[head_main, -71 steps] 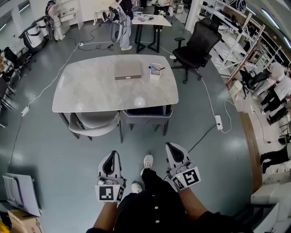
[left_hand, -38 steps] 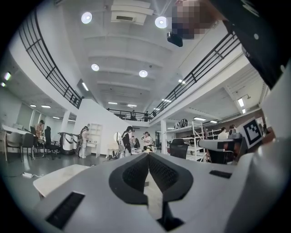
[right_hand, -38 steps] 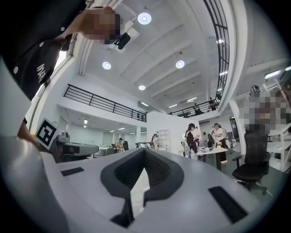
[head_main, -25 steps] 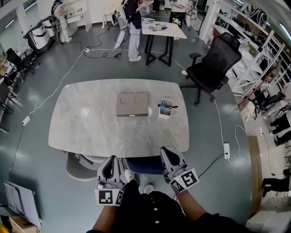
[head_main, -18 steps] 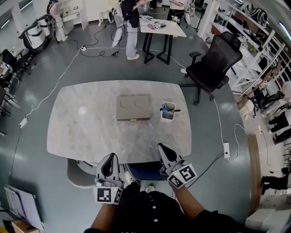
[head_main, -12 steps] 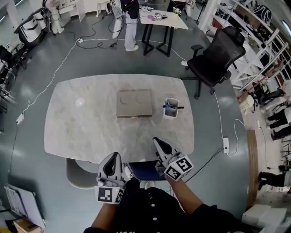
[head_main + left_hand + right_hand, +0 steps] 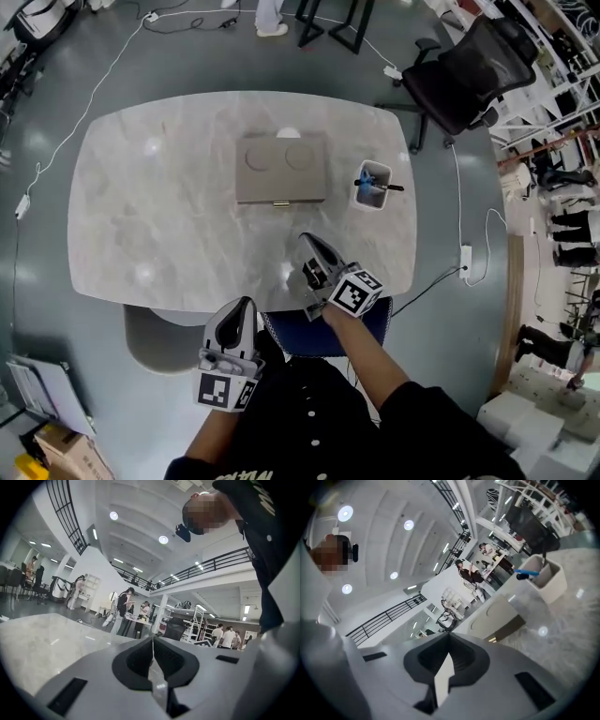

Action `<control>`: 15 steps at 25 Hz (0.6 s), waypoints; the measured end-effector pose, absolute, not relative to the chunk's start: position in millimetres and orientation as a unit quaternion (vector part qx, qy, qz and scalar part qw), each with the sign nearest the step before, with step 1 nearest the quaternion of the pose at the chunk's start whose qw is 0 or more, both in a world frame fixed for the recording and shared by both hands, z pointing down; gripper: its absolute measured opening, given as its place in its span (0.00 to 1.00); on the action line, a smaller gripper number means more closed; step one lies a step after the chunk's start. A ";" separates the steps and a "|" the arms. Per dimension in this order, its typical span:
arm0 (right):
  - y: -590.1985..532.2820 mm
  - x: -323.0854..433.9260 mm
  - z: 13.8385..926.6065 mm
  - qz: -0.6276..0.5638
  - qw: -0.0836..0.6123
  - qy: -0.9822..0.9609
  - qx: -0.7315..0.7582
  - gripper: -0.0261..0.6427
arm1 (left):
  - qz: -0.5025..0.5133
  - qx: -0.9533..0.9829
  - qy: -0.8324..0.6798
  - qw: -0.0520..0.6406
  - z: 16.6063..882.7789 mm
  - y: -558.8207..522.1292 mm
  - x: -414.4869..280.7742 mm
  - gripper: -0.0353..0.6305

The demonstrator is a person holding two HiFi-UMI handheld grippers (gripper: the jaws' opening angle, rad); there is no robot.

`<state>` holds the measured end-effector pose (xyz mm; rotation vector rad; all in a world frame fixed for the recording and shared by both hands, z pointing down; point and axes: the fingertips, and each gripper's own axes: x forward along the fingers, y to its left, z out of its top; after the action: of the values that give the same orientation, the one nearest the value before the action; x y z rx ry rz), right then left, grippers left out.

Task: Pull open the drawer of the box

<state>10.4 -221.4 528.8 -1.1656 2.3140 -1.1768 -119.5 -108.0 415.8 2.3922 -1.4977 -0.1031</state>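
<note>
A flat tan box (image 7: 281,169) lies on the marble table (image 7: 150,206), its drawer front with a small brass pull (image 7: 279,202) facing me. The drawer is closed. My right gripper (image 7: 308,241) is shut and empty, over the table's near part, a short way in front of the box and a little to its right. In the right gripper view the box (image 7: 496,618) sits ahead beyond the shut right gripper (image 7: 449,638). My left gripper (image 7: 246,306) is shut and empty, low by the table's near edge. In the left gripper view the left gripper (image 7: 152,641) points across the tabletop (image 7: 37,634).
A white cup with pens (image 7: 372,185) stands just right of the box, and also shows in the right gripper view as the cup (image 7: 543,579). Chairs are tucked under the near edge: a grey chair (image 7: 155,337) and a blue chair (image 7: 300,333). A black office chair (image 7: 469,66) stands at the far right.
I have come up to the table. My right gripper has moved forward over the near edge toward the box. The left gripper has stayed low by the edge.
</note>
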 end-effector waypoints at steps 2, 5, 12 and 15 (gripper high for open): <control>-234.5 7.8 553.4 -0.445 0.154 0.784 -0.406 0.03 | -0.033 0.835 -0.520 0.175 427.8 -112.4 -118.8 0.08; -253.0 4.3 584.4 -0.492 0.175 0.751 -0.404 0.03 | -0.028 0.835 -0.514 0.195 443.6 -117.1 -117.1 0.08; -284.5 0.1 634.7 -0.565 0.215 0.677 -0.421 0.04 | -0.032 0.831 -0.506 0.227 466.9 -126.4 -118.1 0.08; -291.6 -3.4 653.9 -0.591 0.217 0.646 -0.431 0.06 | -0.040 0.831 -0.501 0.237 472.2 -129.8 -120.9 0.08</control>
<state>-3.4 -291.6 653.9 -1.1949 1.7905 -1.6363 -120.9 -129.8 472.2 2.2796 -1.3737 -0.1096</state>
